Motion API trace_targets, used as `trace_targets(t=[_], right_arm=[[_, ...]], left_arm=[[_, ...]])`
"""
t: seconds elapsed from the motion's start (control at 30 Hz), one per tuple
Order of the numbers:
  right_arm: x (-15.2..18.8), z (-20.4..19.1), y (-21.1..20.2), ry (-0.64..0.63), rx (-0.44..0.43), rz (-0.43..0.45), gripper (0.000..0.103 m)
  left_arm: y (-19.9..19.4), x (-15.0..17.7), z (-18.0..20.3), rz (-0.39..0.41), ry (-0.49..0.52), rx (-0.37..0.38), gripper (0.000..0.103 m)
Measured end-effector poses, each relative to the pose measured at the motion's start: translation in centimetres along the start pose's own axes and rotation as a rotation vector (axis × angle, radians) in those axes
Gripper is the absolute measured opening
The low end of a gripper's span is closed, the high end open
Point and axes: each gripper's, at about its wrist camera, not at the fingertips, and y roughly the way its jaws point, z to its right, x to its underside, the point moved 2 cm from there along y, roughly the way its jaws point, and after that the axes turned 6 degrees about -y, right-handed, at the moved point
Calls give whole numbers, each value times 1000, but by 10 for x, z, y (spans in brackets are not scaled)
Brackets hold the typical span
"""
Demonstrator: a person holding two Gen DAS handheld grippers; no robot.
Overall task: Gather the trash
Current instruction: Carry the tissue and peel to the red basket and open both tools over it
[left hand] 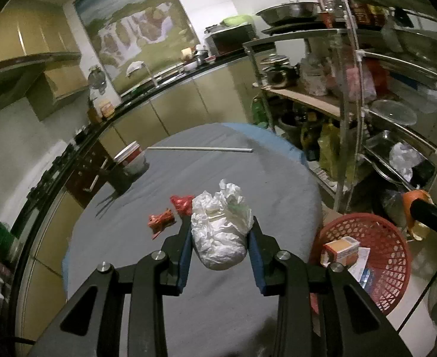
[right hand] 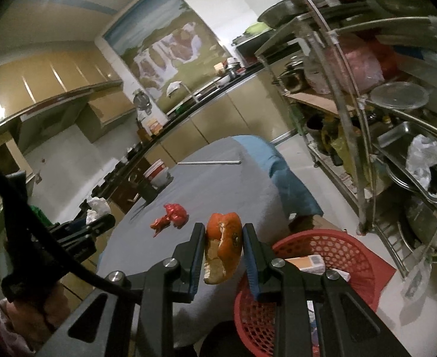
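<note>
A: Trash is in both tongs. The left tongs (left hand: 221, 235) are clamped on a wad of crumpled white paper (left hand: 221, 232), held above the grey-covered bench (left hand: 218, 163). The right tongs (right hand: 224, 238) are clamped on a piece of orange peel (right hand: 224, 235), held over the near edge of the bench, just beside the red basket (right hand: 352, 255).

B: Where does the rest sit?

A: The basket stands on the floor off the bench's right edge and already holds a small carton (left hand: 341, 245) and some papers. Farther out on the bench lie two red scraps: a twisted one (left hand: 161, 221) and a crumpled one (left hand: 182, 203), close together. Beyond them a paper cup (left hand: 130, 159) stands near the left edge, and a thin white rod (left hand: 200, 148) lies at the far side.

B: What could go wrong from here?

A: I judge the peel the weaker hold: it is curled and hangs well below the pads, so a quick swing could drop it on the floor short of the basket. The paper wad is soft and could slip or shed a piece if let go before it is over the rim. Both tongs heading for one basket could also knock together.
</note>
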Motion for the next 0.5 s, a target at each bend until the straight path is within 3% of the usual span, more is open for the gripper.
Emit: trace_targets(t=[0.5], right_arm=[[3,34,-10,87,18,1,28]], left_arm=[[2,0,41,-9,69,74,36]])
